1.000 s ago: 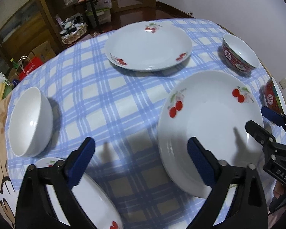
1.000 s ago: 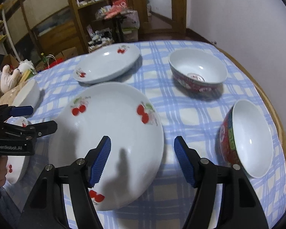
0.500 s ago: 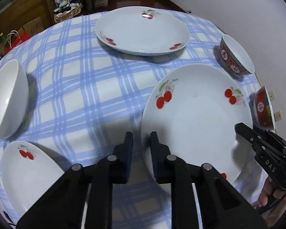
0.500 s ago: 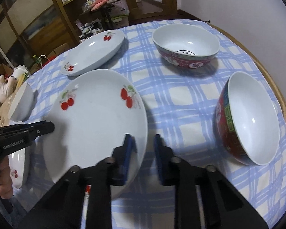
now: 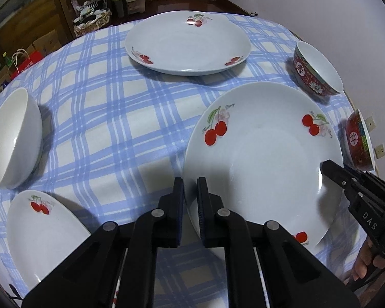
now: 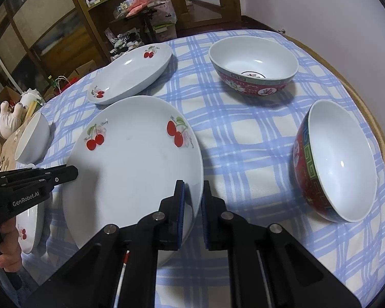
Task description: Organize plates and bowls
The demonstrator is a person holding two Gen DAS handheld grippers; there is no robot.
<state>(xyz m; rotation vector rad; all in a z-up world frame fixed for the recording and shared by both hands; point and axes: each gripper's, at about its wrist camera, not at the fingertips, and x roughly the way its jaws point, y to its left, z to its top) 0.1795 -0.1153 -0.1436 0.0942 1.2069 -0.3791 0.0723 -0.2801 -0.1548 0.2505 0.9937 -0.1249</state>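
Both pairs of fingers stood wide a second ago; now my left gripper (image 5: 190,195) and right gripper (image 6: 192,197) are closing on opposite rims of the large white cherry-printed plate (image 5: 264,159), which sits on the blue-checked counter (image 5: 110,118) with its rim between the pads on each side. My left view alone shows the small cherry plate (image 5: 43,233) fully and the white bowl (image 5: 12,138) large. My right view shows both red-patterned bowls (image 6: 254,69) (image 6: 338,164) whole, and the second cherry plate (image 6: 133,73) beyond
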